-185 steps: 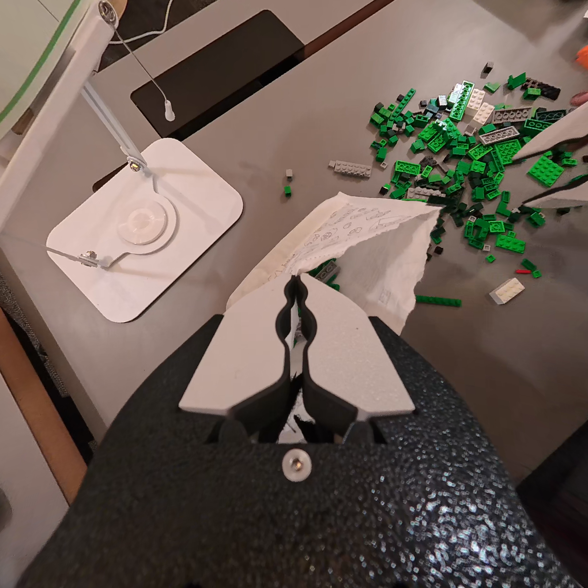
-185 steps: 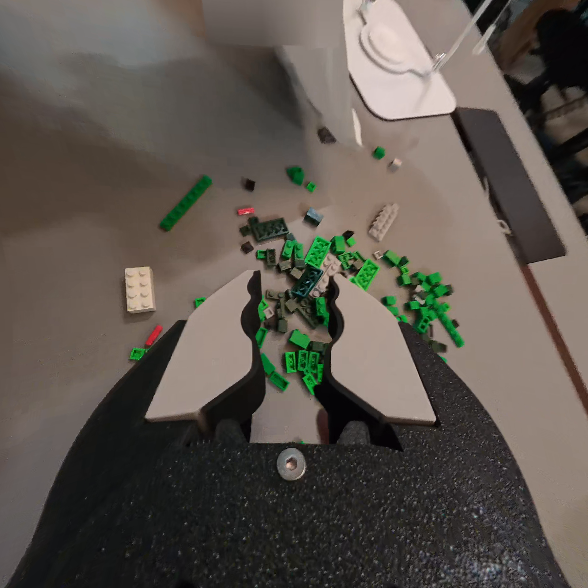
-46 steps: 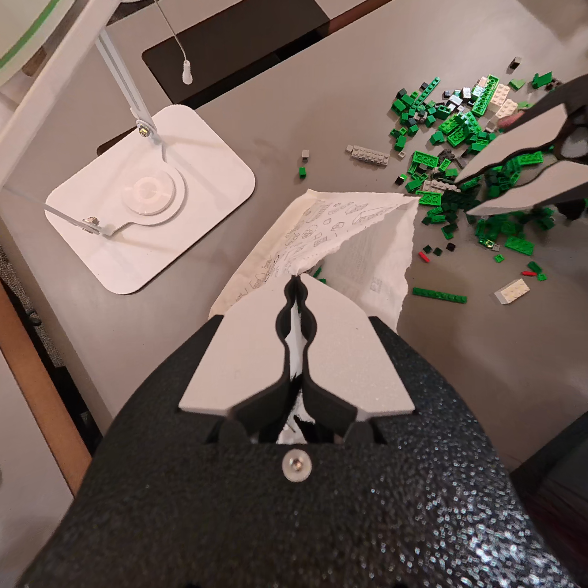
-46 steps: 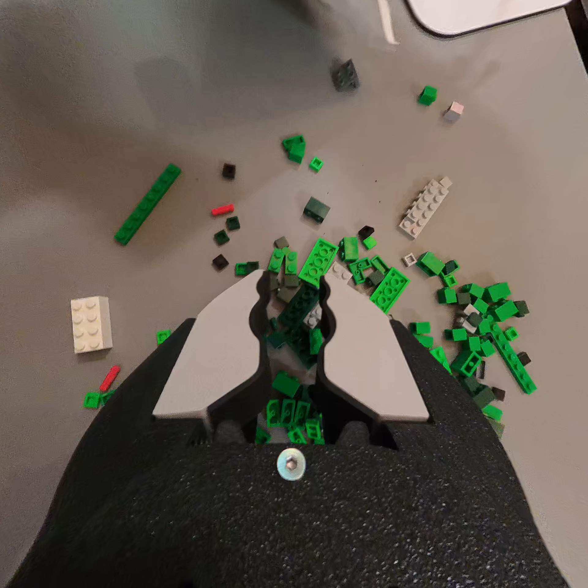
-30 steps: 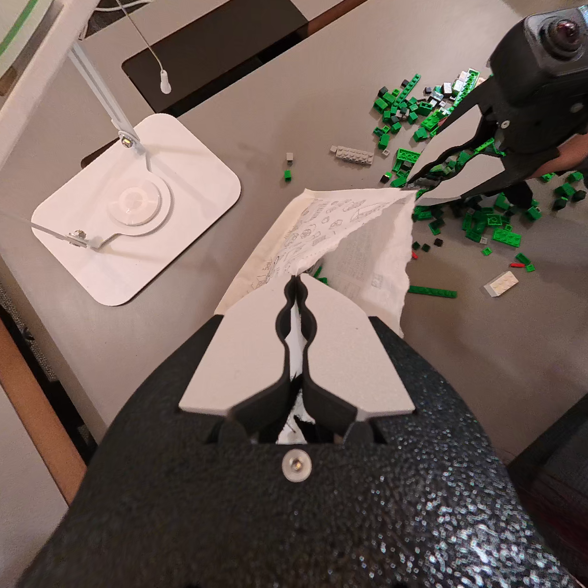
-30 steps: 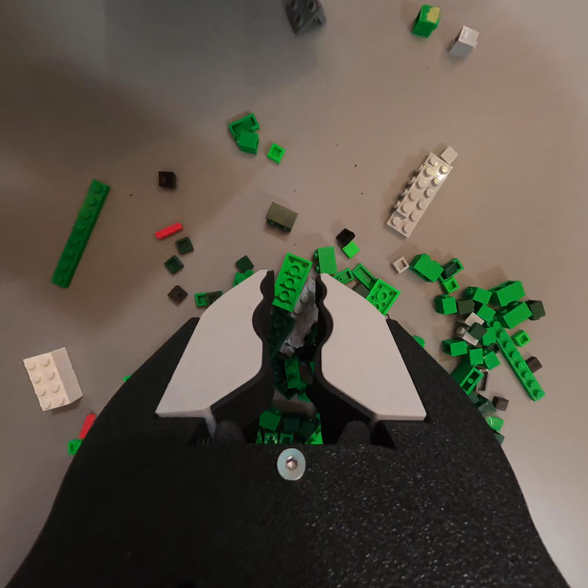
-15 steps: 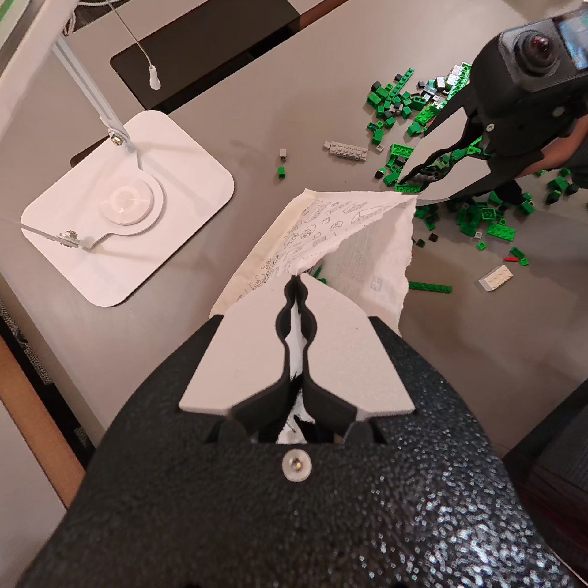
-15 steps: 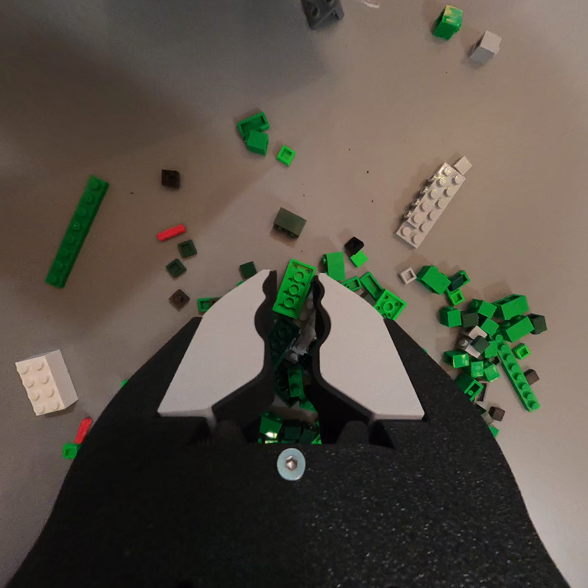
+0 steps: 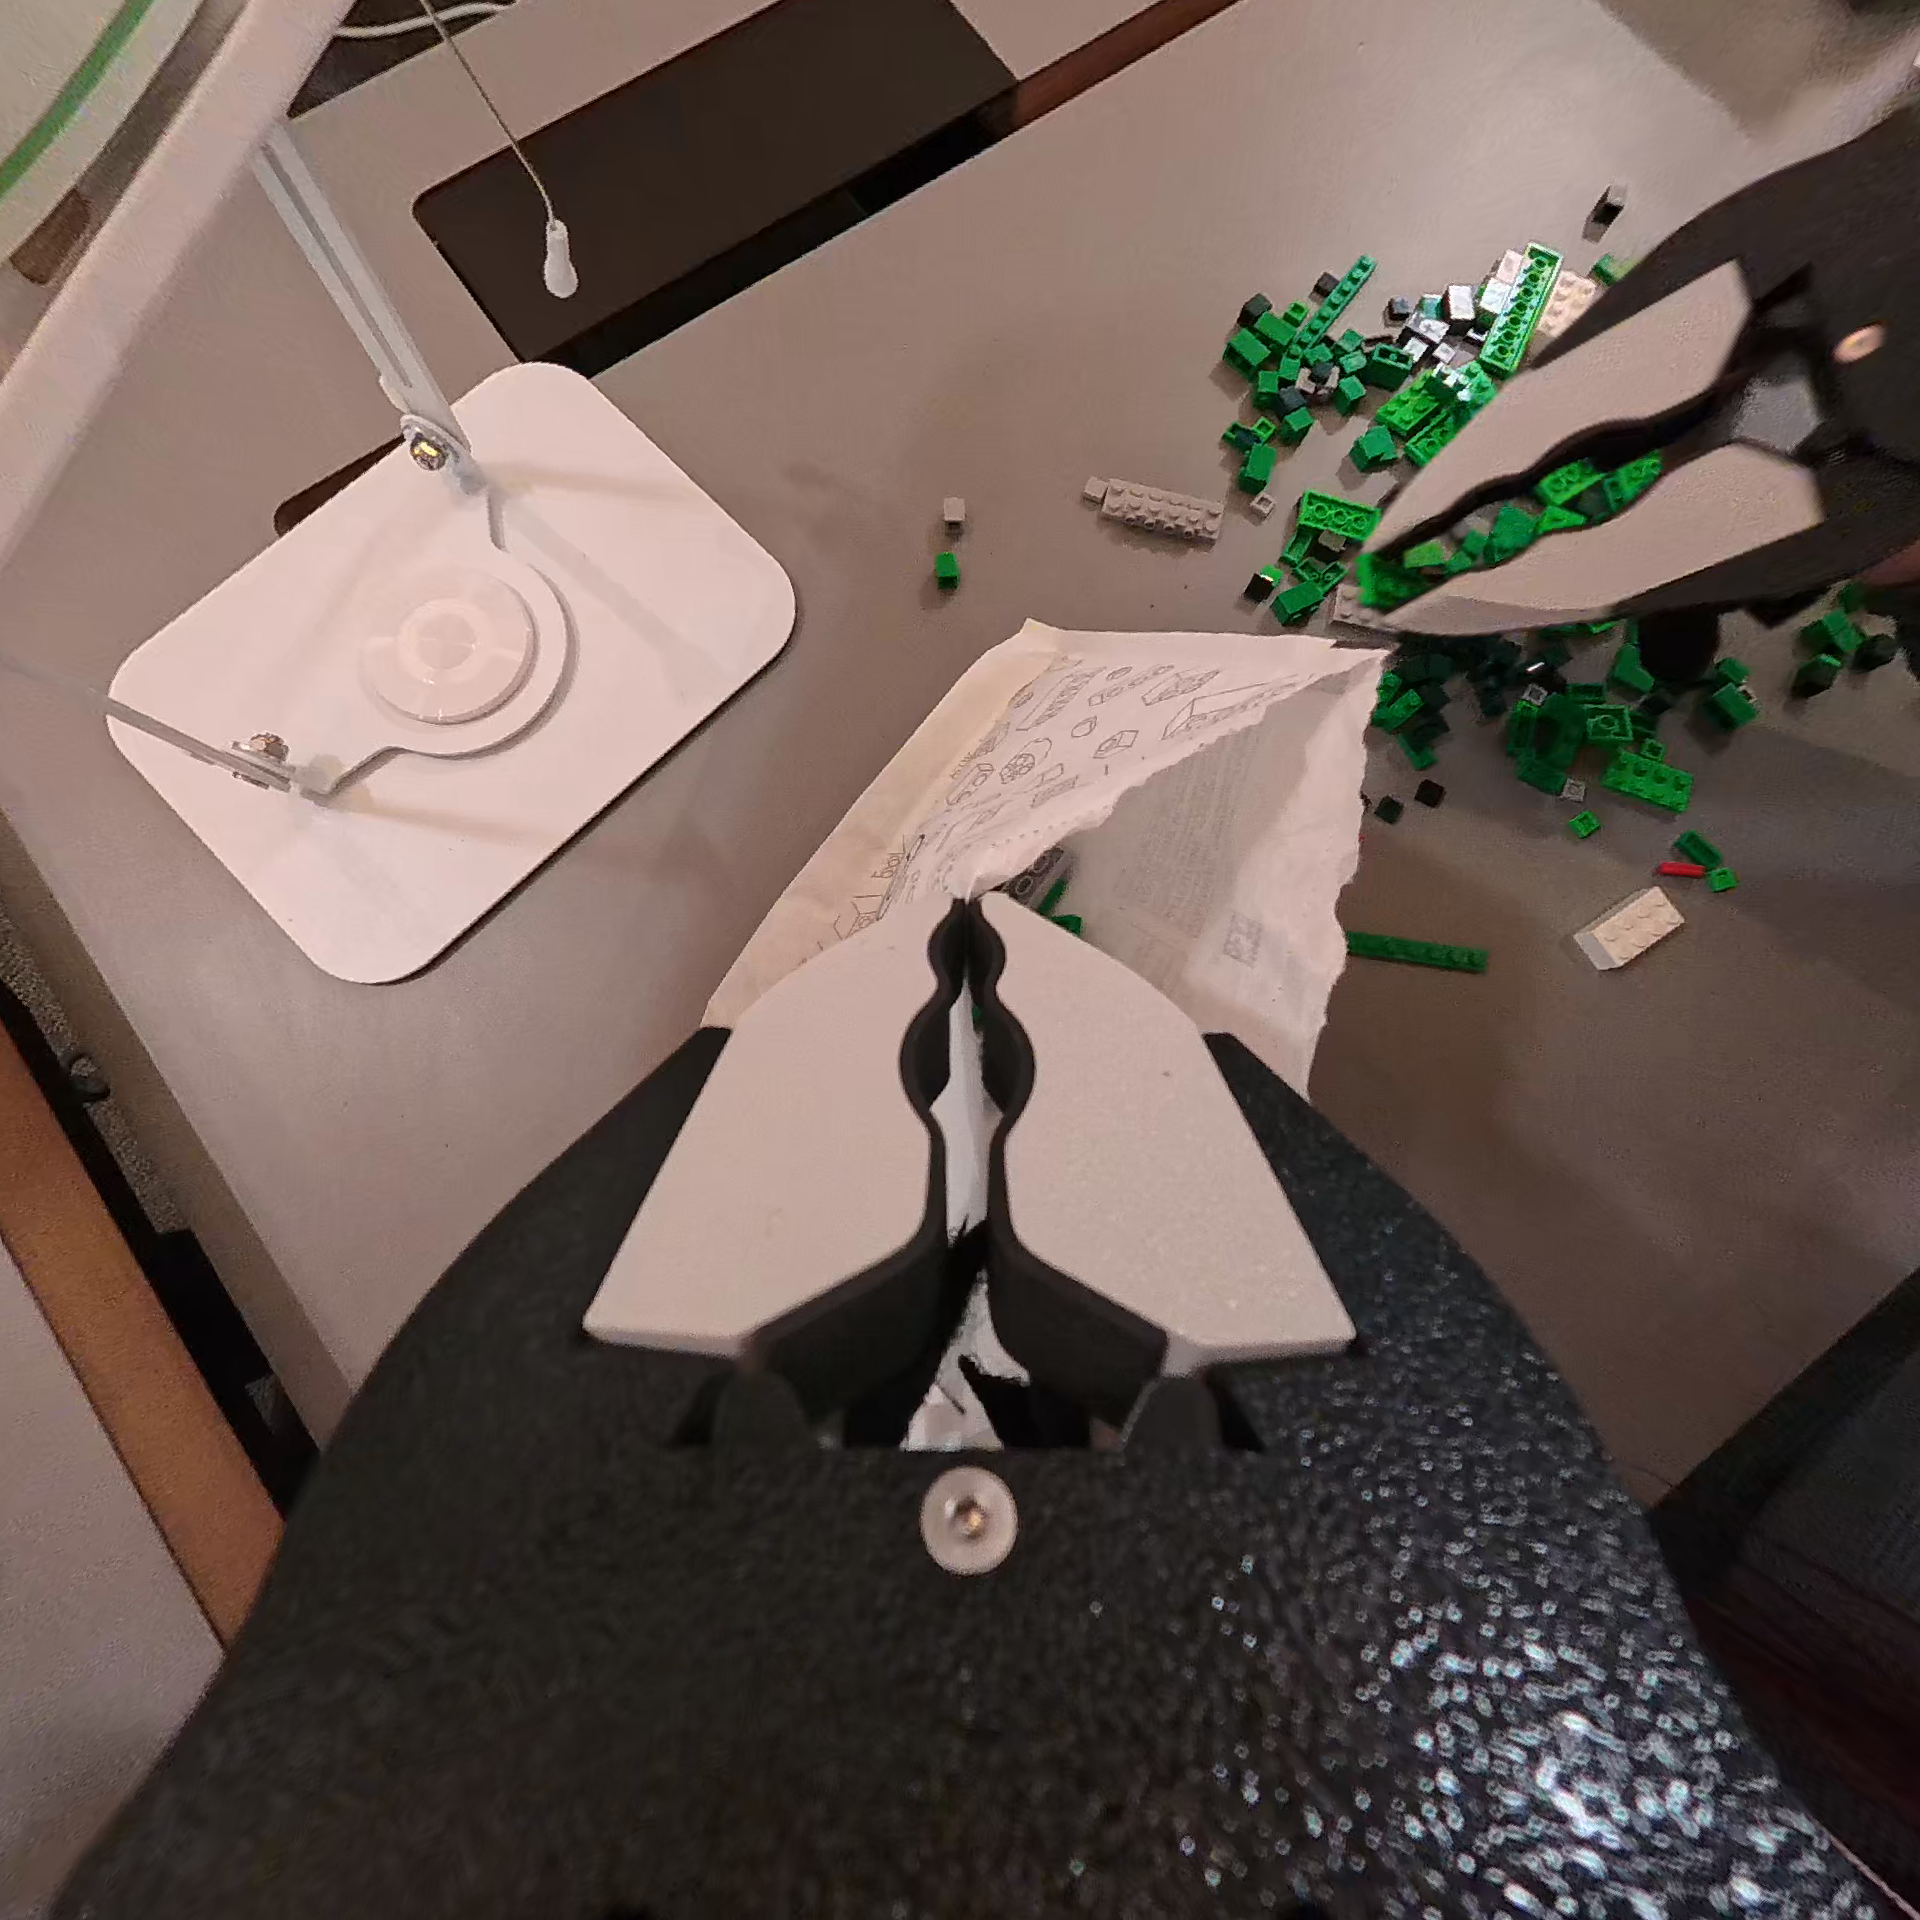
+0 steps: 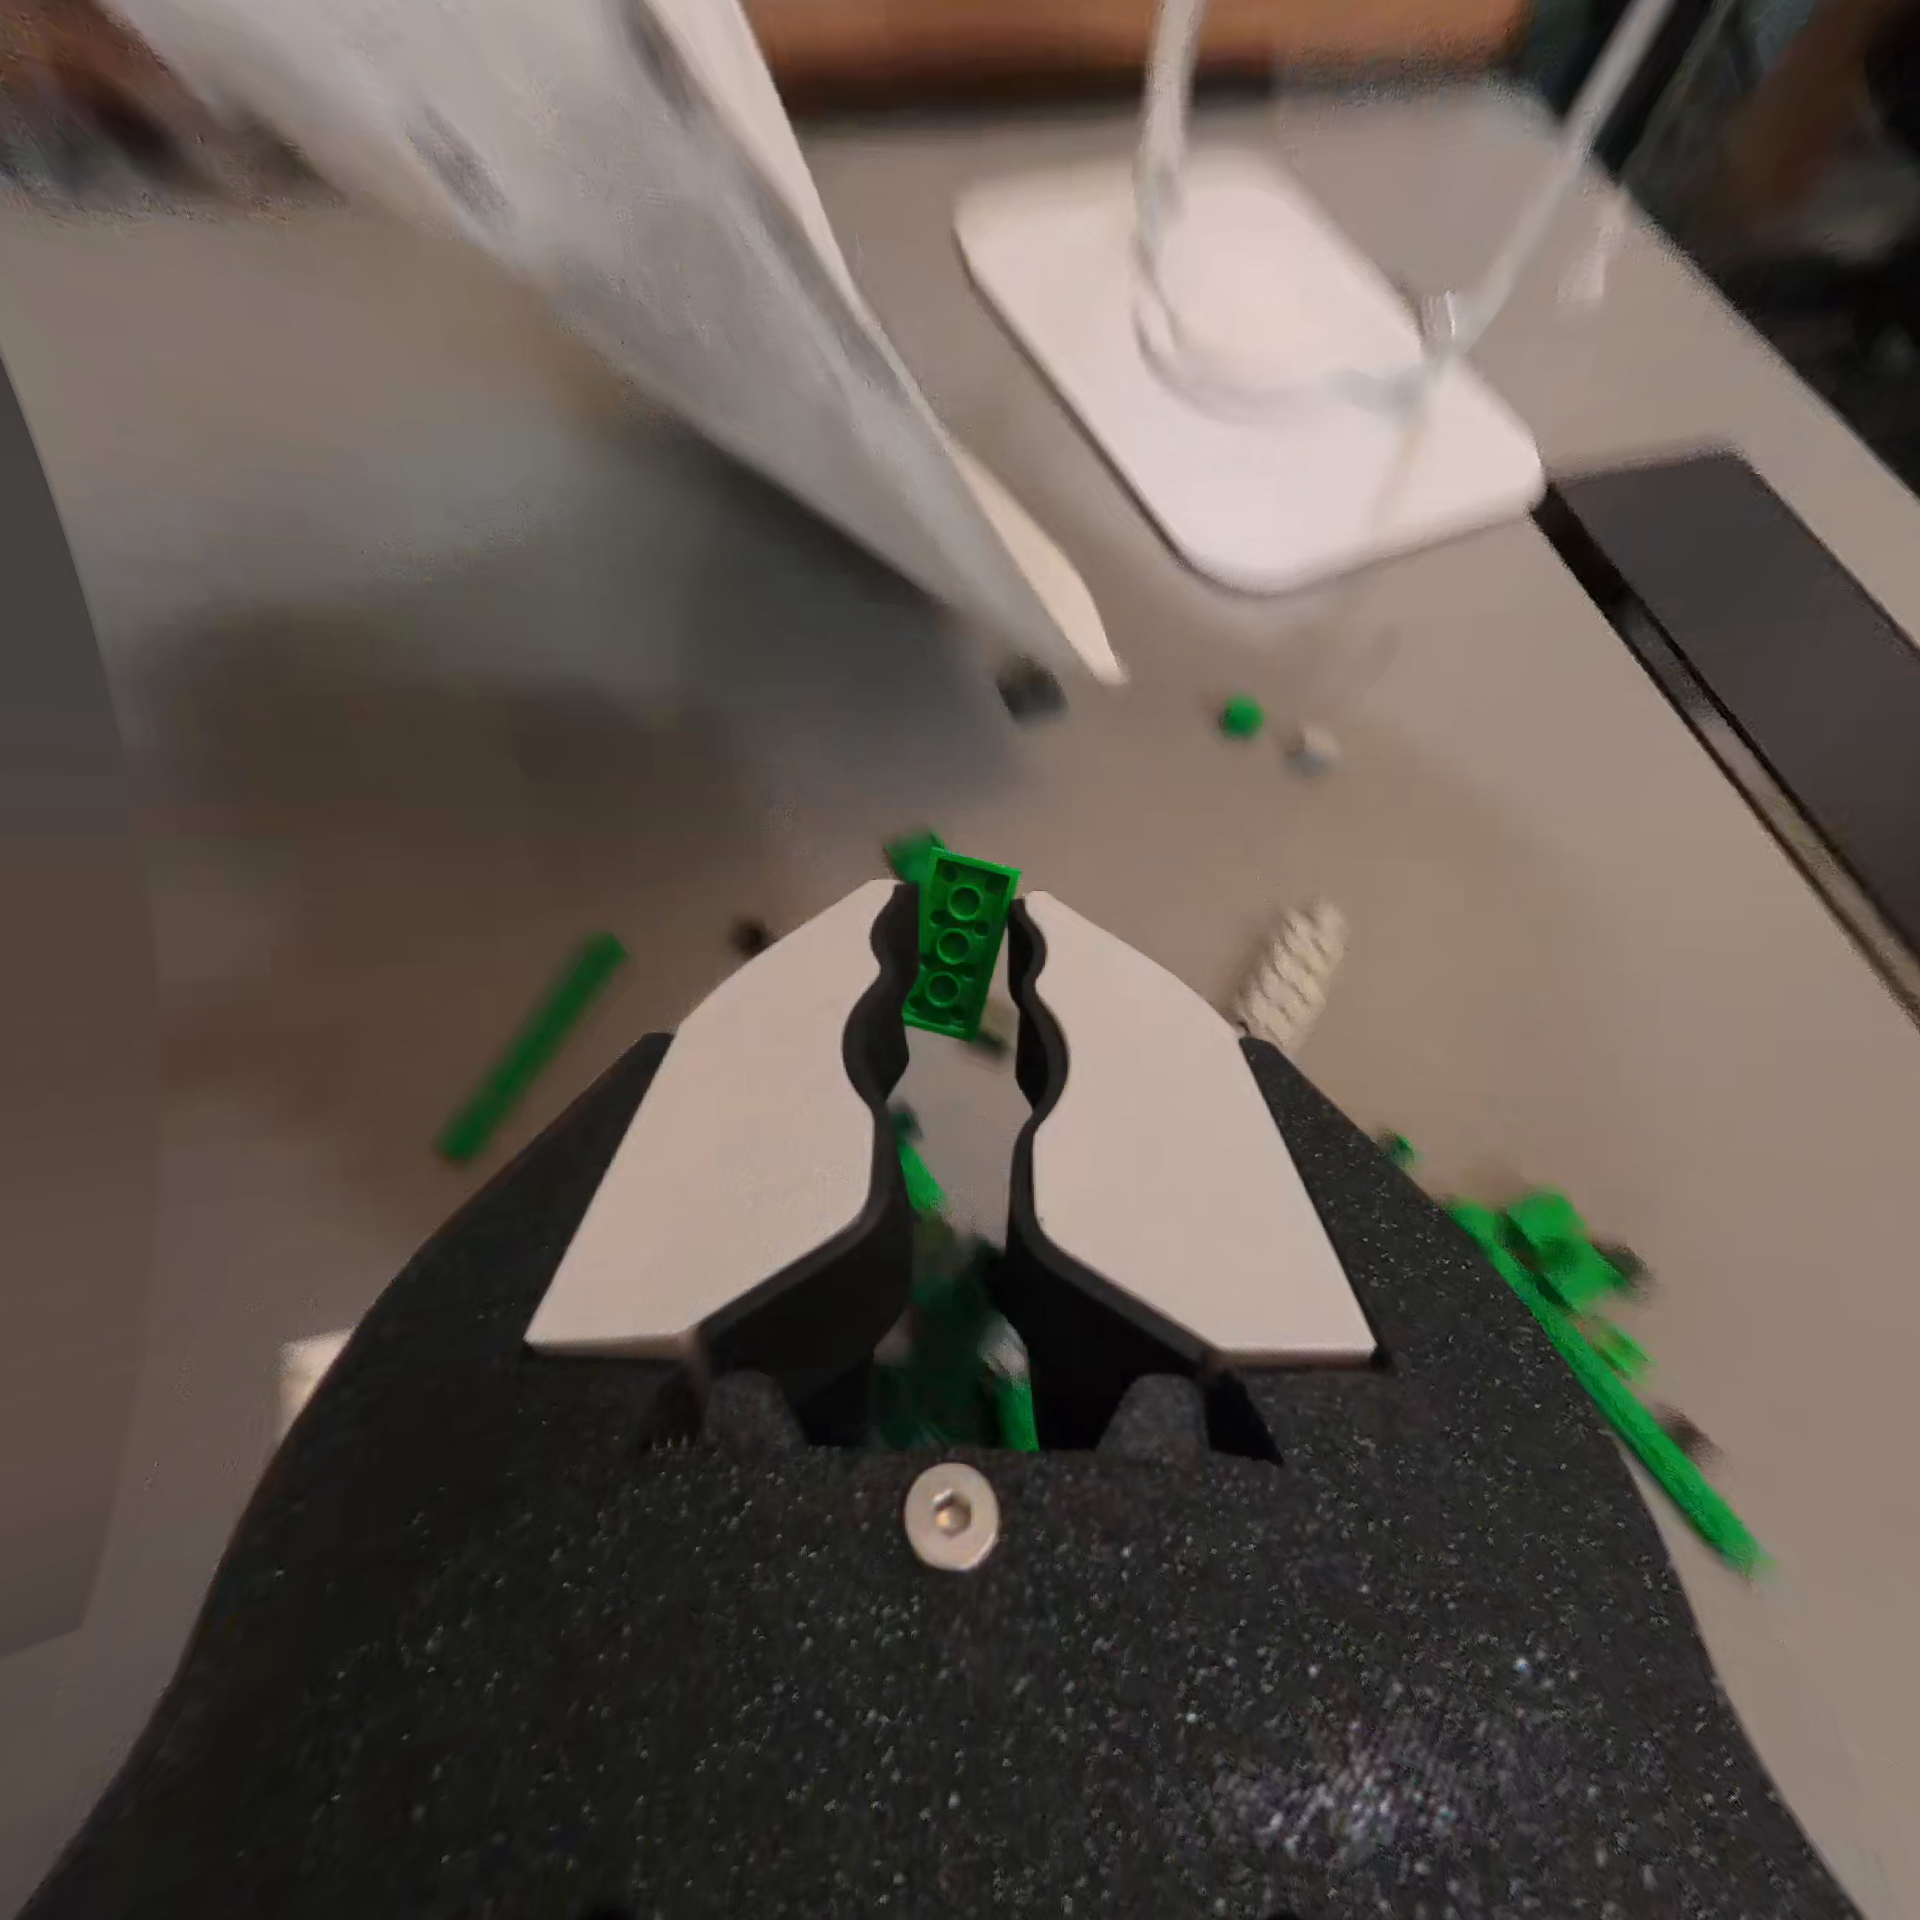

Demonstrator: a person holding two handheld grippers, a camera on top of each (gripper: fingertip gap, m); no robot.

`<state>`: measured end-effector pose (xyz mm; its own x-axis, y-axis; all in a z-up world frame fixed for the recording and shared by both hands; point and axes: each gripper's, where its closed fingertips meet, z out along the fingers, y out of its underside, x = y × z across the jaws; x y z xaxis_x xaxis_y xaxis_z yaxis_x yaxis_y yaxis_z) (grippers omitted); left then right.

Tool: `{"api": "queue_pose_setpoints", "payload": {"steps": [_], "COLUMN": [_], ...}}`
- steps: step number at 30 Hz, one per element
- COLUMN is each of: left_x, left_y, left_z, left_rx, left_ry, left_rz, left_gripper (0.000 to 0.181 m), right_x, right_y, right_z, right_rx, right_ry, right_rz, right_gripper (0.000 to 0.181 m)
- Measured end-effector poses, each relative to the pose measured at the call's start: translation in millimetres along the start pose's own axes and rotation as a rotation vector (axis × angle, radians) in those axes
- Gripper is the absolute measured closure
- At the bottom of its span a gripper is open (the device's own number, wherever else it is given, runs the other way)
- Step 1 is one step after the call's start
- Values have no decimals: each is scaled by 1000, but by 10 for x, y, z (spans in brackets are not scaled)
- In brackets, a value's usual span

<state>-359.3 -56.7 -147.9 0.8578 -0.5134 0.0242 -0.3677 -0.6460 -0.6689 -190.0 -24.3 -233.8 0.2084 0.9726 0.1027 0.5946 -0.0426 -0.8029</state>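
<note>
My left gripper (image 9: 968, 914) is shut on the edge of a white paper bag (image 9: 1174, 790) and holds its mouth open; a few bricks lie inside. My right gripper (image 10: 961, 899) is shut on a clump of green bricks, with a green plate (image 10: 958, 956) sticking out at its tips. In the left wrist view the right gripper (image 9: 1371, 603) hangs just above the bag's far right corner, bricks (image 9: 1496, 540) wedged between its jaws. The bag (image 10: 665, 260) shows blurred at the upper left of the right wrist view. A pile of green bricks (image 9: 1558, 717) lies on the grey table under the right gripper.
A white lamp base (image 9: 447, 665) stands on the table (image 9: 1039, 312) left of the bag. A black panel (image 9: 717, 156) lies at the back. A grey brick (image 9: 1153, 509), a long green plate (image 9: 1418, 951) and a white brick (image 9: 1626, 928) lie loose near the bag.
The right gripper has closed on bricks from the pile, lifted off the table and swung toward the bag's mouth. The left gripper has kept its hold on the bag.
</note>
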Motion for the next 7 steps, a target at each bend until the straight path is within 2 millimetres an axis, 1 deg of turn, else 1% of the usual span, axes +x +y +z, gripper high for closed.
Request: {"api": "queue_pose_setpoints", "payload": {"steps": [2, 4, 6, 7], "left_x": [-2, 4, 15, 23], "left_y": [2, 0, -4, -6], "left_z": [-3, -4, -1, 0], "left_rx": [1, 0, 0, 0], "left_ry": [-1, -1, 2, 4], "left_rz": [-1, 3, 6, 9], "left_gripper": [181, 181, 181, 181], "right_x": [-172, -296, -311, -300], "right_y": [-337, -609, -743, -765], "right_z": [-169, -436, -674, -744], "right_rx": [272, 519, 689, 739], "right_ry": [-180, -405, -574, -621], "right_rz": [135, 284, 399, 432], "right_gripper": [165, 165, 165, 165]}}
